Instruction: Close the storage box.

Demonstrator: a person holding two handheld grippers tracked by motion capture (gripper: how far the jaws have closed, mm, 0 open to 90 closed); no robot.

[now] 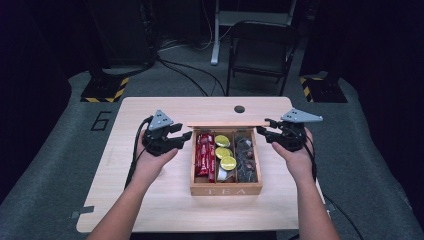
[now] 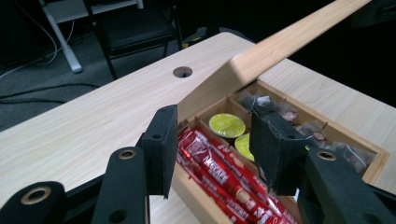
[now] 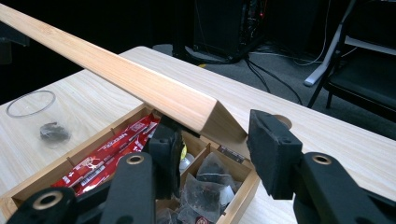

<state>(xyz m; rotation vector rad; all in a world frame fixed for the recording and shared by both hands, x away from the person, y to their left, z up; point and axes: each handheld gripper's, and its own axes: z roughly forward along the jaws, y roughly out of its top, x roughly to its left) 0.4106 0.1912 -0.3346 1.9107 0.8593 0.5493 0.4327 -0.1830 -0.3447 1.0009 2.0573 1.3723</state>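
The light wooden tea box (image 1: 226, 189) sits mid-table (image 1: 150, 215), its hinged wooden lid (image 2: 280, 46) raised. Left gripper (image 1: 181, 138) and right gripper (image 1: 264, 133) flank it, jaws half open, holding nothing. The lid looks stiff, light and smooth; best taken by its front edge.
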